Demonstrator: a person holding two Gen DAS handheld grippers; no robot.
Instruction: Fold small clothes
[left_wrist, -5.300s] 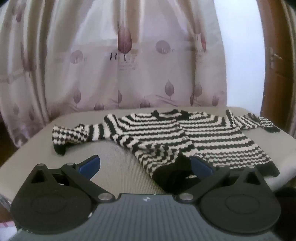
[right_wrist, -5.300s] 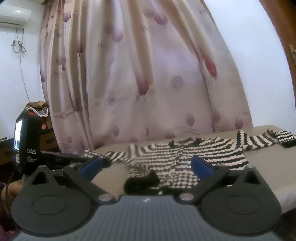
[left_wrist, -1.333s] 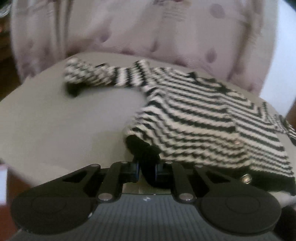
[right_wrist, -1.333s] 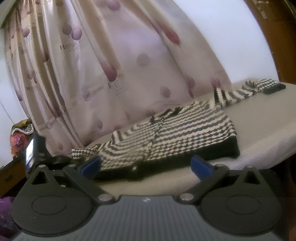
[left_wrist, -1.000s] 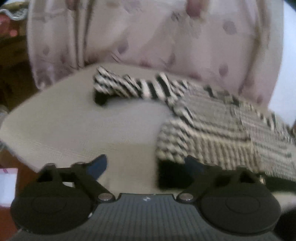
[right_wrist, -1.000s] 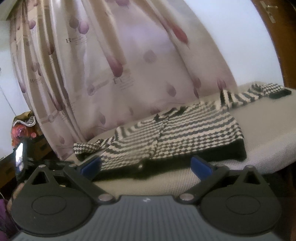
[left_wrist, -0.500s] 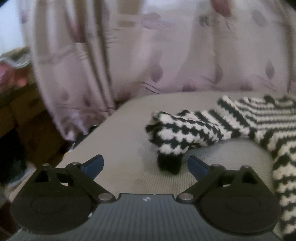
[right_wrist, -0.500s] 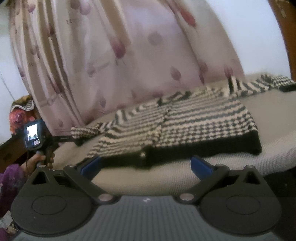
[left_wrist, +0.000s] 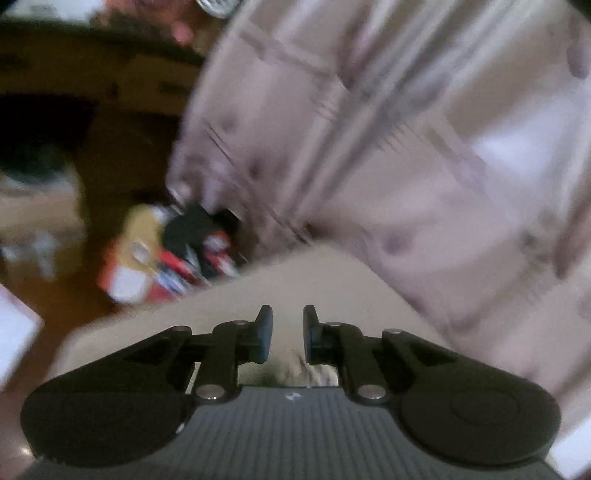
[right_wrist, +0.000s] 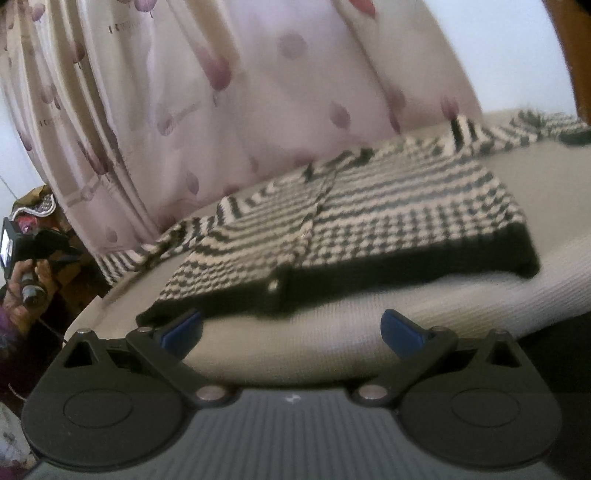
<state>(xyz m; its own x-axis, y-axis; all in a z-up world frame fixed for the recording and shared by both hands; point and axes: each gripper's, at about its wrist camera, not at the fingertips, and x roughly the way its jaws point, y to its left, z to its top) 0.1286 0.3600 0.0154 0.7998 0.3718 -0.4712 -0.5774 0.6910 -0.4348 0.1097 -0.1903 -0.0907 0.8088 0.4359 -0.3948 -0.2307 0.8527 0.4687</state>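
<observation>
Looking along the left gripper (left_wrist: 287, 332), the picture is smeared by blur. Its jaws stand close together with a narrow gap, and bare worktop (left_wrist: 314, 280) shows through that gap. A scrap of black-and-white knit, likely the sweater (left_wrist: 295, 371), shows low between the finger roots. Whether the pads pinch it cannot be told. The gripper hangs over the worktop's left end, with the curtain (left_wrist: 406, 147) beyond and floor clutter (left_wrist: 166, 258) past the edge.

From the right wrist, the right gripper (right_wrist: 291, 328) has its jaws spread wide and holds nothing. It sits just off the near edge. The sweater (right_wrist: 369, 214) lies flat across the worktop (right_wrist: 406, 302), with its black hem (right_wrist: 369, 273) along the near edge and its collar toward the curtain (right_wrist: 258, 92). The left sleeve (right_wrist: 125, 258) trails to the left end, where the left gripper shows in a hand (right_wrist: 31, 288). The right sleeve (right_wrist: 517, 129) reaches the far right corner.

By my reading, the sleeve fold is just starting. The risks:
- A shallow bite on thick knit may let the sleeve slip out mid-carry and leave it bunched.
- A fast pull could drag the whole body toward the left edge, since nothing pins it while the right jaws are empty.
- The hem lies close to the near edge, so a tug that way might slide it off.
</observation>
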